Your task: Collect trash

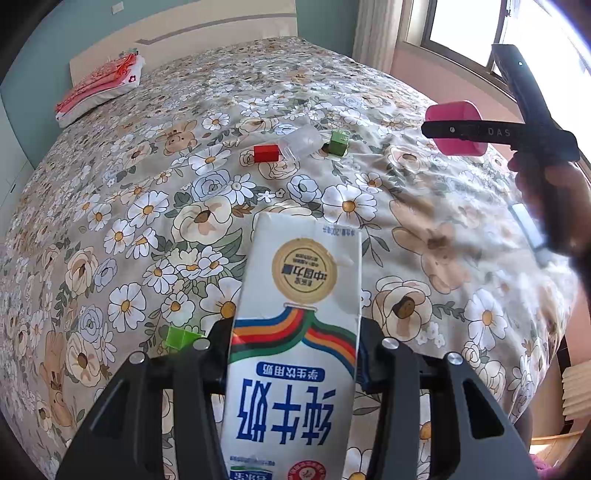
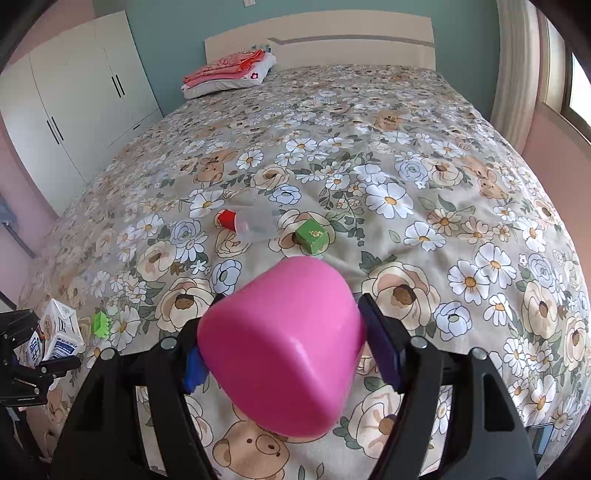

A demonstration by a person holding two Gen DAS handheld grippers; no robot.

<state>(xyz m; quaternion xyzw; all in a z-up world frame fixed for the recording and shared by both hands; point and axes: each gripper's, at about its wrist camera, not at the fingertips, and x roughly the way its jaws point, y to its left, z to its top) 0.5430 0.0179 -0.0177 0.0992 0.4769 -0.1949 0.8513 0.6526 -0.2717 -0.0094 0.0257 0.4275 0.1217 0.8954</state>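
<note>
while both tongs are loaded above the flower-print bedspread [image 2: 424,155], noting items left to right: white wardrobe [image 2: 66,110] at the far left wall in the right wrist view; folded pink-and-white bedding [image 2: 231,72] by the headboard [image 2: 332,44]; left gripper [image 1: 295,354] closed on a white milk carton [image 1: 295,332], pads pressing its two sides, printing upside down toward the camera, carton clear of the cover; same carton seen small at the left edge of the right wrist view [image 2: 59,332]; bright green toothed clip [image 2: 100,324] lying on the cover just beside it; further up the bed a red block [image 1: 266,153], then a clear plastic cup [image 1: 300,142] on its side touching it, then a green block [image 1: 339,142] just beside the cup's far end; right gripper [image 2: 284,336] clamped on a pink cup [image 2: 284,339], rim pointing away from the camera, base toward it, blue pads on both flanks, cup held off the bedding; same gripper visible from the side at the right of the left wrist view [image 1: 458,131]; curtain [image 1: 376,33] and window [image 1: 465,26] at far right
</note>
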